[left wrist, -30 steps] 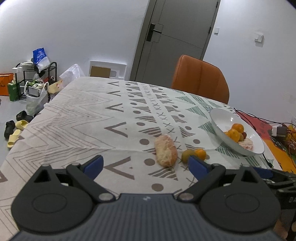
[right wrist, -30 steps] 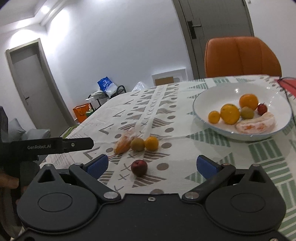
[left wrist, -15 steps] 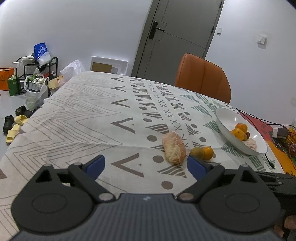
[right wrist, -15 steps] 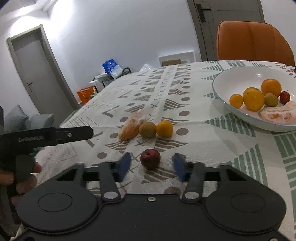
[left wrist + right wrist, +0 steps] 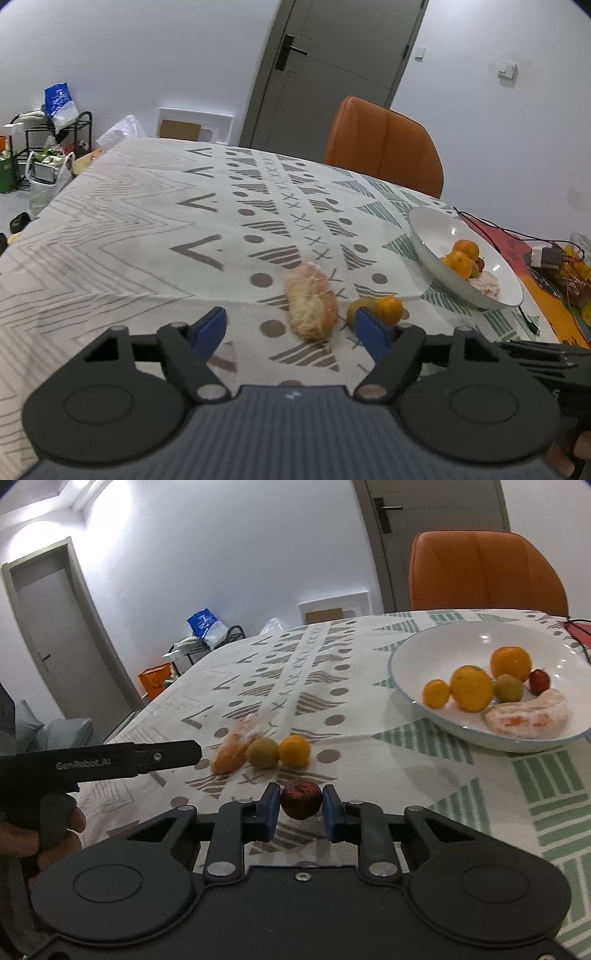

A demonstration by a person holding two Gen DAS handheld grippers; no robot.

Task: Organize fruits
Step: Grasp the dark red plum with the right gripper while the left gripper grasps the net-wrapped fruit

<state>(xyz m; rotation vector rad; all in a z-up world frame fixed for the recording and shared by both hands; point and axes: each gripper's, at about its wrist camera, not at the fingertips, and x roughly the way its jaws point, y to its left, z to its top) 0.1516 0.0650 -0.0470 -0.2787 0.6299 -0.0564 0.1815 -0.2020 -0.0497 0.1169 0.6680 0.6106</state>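
My right gripper [image 5: 300, 806] is shut on a small dark red fruit [image 5: 300, 804] just above the patterned tablecloth. Beyond it lie a peeled orange segment piece [image 5: 232, 751], a green-brown fruit [image 5: 262, 753] and a small orange [image 5: 294, 751]. A white bowl [image 5: 436, 646] at the right holds several oranges, a green fruit, a red fruit and a peeled piece. My left gripper [image 5: 291, 330] is open, with the peeled piece [image 5: 312, 306] just ahead between its fingers. The small orange [image 5: 389, 309] and the bowl [image 5: 432, 236] are to its right.
An orange chair [image 5: 484, 572] stands behind the table's far edge. Cables and a charger [image 5: 543, 254] lie on a red mat right of the bowl. A shelf with bags [image 5: 48, 147] stands on the floor at the left. The left gripper's body [image 5: 103, 762] reaches in from the left.
My right gripper has moved forward to the dark red fruit and closed on it. My left gripper has come closer to the peeled piece and narrowed a little.
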